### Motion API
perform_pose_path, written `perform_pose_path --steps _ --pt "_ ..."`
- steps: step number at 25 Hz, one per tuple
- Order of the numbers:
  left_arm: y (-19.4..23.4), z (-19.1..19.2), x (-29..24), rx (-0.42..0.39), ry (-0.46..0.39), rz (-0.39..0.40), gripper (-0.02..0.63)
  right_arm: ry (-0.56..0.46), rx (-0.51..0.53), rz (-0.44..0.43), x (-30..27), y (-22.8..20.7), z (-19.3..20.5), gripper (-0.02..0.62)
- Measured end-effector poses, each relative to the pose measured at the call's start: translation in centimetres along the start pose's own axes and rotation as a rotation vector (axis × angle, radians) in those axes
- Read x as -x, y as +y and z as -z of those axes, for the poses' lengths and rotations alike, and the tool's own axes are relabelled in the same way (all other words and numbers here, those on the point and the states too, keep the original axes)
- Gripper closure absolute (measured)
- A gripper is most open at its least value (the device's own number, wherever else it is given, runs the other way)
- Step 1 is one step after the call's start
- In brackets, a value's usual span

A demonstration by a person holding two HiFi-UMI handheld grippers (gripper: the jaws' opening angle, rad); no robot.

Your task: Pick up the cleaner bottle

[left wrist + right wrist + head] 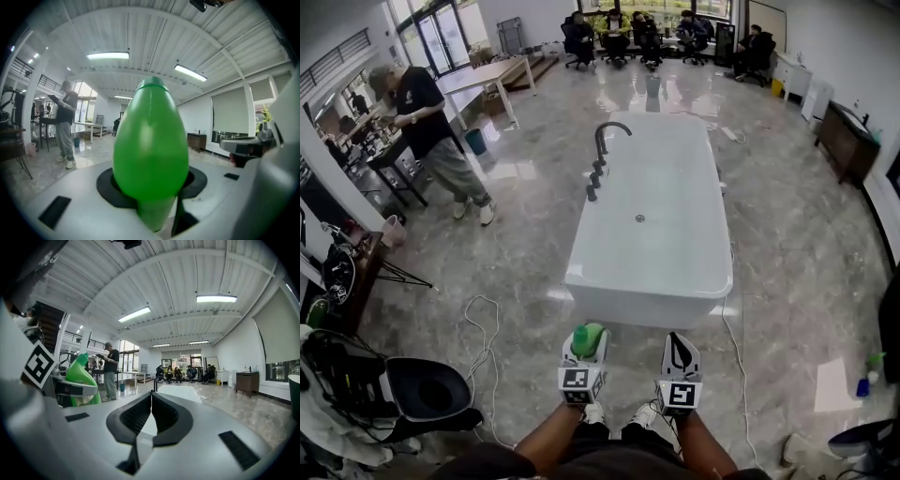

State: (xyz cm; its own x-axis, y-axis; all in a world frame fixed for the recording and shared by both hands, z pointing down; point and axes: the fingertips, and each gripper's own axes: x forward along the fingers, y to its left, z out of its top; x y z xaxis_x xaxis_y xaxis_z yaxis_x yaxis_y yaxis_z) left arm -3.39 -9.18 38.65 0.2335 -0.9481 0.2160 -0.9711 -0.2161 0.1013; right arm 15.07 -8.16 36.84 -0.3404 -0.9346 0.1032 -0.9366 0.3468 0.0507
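Cleaner bottle (588,339), bright green and rounded, is clamped in our left gripper (584,356), whose jaws press on its two sides. Nothing else carries it. It hangs above the glossy grey floor (797,253), just short of the near end of the white bathtub (652,225). In the left gripper view we see the bottle fill the middle of the frame between the black pads. In the right gripper view its angled neck points upward.

Far to the left, a person (431,131) in a dark top stands beside a dark table (394,155), holding something flat in the hands. Nearer to us on that side, a pale cable (483,342) loops across the floor.

The bathtub lies lengthwise in the middle of the room, with a black faucet (605,141) standing at its left rim. Beyond its far end we can make out several seated people (647,37).

To the right of the bottle is our right gripper (679,352), level with the left one and apart from it. Its jaws are closed on each other at the tips with nothing between them. A dark cabinet (848,141) stands along the right wall.
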Motion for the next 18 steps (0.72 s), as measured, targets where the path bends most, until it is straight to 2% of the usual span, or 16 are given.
perform_pose_path --steps 4,8,13,18 --pt "0.1 -0.6 1.2 -0.013 -0.002 0.000 0.423 -0.024 0.005 0.014 0.9 0.5 -1.5 0.578" --pt "0.4 -1.2 3.0 -0.032 -0.013 0.032 0.423 -0.043 0.012 0.042 2.2 2.1 -2.6 0.578" --pt "0.9 -1.5 5.7 -0.046 -0.030 0.076 0.423 -0.016 0.036 0.057 3.7 4.8 -2.5 0.578" --pt "1.7 -1.4 7.5 -0.043 -0.032 0.069 0.423 -0.025 0.047 0.071 4.7 5.8 -3.3 0.578"
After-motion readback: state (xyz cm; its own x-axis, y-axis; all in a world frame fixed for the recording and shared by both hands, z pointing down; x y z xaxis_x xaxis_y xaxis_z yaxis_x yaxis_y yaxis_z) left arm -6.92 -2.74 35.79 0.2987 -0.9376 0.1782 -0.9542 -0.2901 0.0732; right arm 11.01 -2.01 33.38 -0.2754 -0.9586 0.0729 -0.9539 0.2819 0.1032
